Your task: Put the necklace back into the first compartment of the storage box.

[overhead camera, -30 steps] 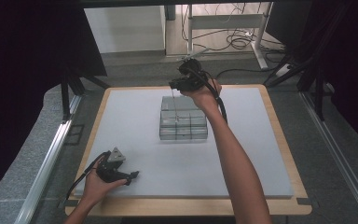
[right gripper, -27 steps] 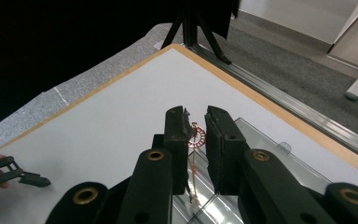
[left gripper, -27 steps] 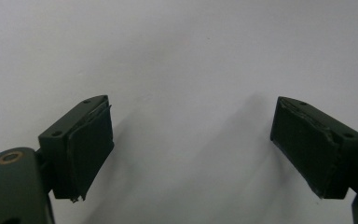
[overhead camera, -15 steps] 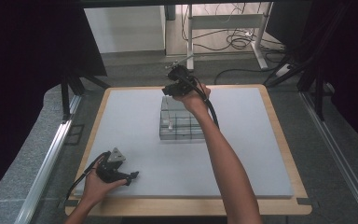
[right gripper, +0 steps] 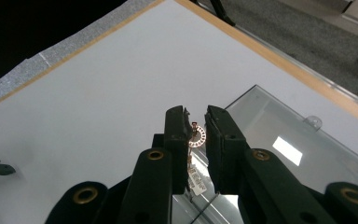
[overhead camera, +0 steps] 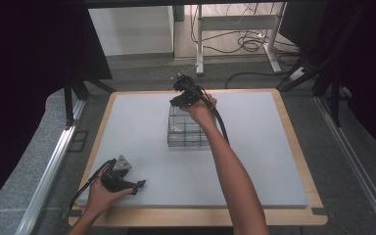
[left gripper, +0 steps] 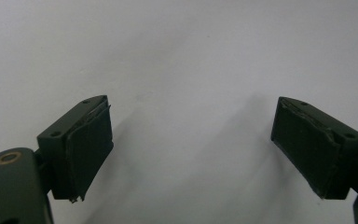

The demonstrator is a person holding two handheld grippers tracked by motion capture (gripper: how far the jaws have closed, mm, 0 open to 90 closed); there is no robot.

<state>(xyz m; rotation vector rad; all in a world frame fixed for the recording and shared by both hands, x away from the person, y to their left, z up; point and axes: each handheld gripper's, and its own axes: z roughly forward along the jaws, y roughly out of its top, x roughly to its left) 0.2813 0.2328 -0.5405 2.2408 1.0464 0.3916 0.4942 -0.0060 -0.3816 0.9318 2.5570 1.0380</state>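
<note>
Small ring [right gripper: 197, 136] with a tag hanging off it sits pinched in your right gripper [right gripper: 196, 122], right above the far-left corner of the clear compartment box [overhead camera: 188, 128]. Box is directly below the gripper, so the move looks like straight down. I can't tell which compartment. Left gripper [left gripper: 191, 144] is spread, empty, well clear of the box near the worktop [overhead camera: 142, 117]'s front edge.

The right gripper [overhead camera: 178, 100], its jaws pinched on a small ring with a tag [right gripper: 197, 135], is now lower and further left than before, over the far left corner of the clear compartment box [overhead camera: 188, 128]. The right forearm [overhead camera: 230, 171] leans further left.
</note>
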